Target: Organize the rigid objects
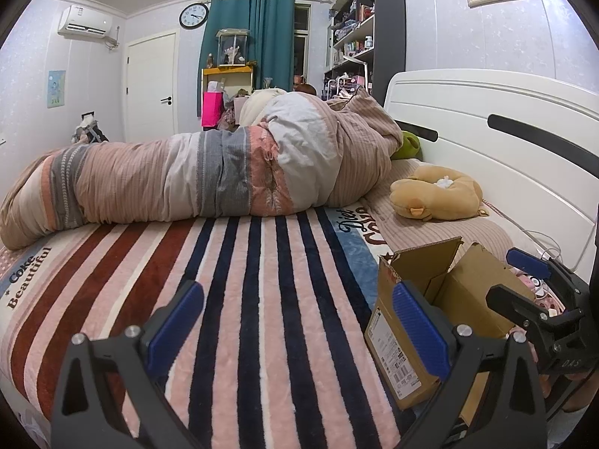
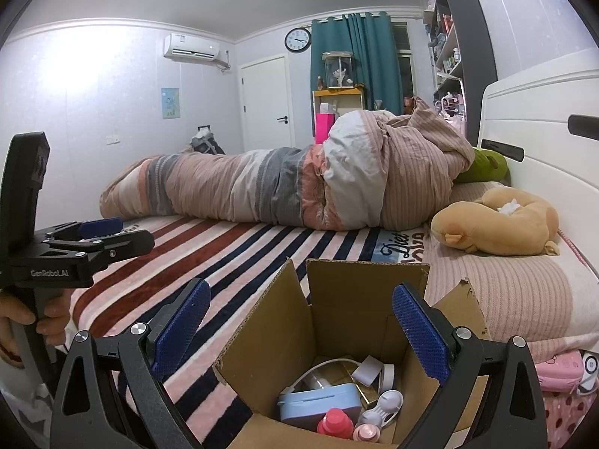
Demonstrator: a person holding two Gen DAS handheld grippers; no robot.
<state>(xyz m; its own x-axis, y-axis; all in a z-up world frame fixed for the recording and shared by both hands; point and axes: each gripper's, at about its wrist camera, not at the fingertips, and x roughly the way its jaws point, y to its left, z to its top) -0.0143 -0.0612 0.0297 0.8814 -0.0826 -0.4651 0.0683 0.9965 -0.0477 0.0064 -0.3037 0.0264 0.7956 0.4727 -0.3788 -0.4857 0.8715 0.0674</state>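
Observation:
An open cardboard box (image 2: 337, 318) stands on the striped bed blanket (image 2: 232, 254). Inside it lie a light blue case (image 2: 318, 402), a red-capped bottle (image 2: 335, 422), a white tape roll (image 2: 374, 372) and other small items. My right gripper (image 2: 299, 329) is open and empty, hovering above the box opening. My left gripper (image 1: 299, 321) is open and empty over the blanket, left of the box (image 1: 408, 336). The right gripper (image 1: 531, 280) shows at the right of the left wrist view, and the left gripper (image 2: 108, 232) at the left of the right wrist view.
A rolled quilt (image 1: 209, 172) lies across the bed. A tan plush toy (image 1: 438, 196) and a green plush (image 1: 408, 144) lie near the white headboard (image 1: 486, 119). Pink items (image 2: 561, 370) lie right of the box. A shelf unit (image 1: 359, 30) stands behind.

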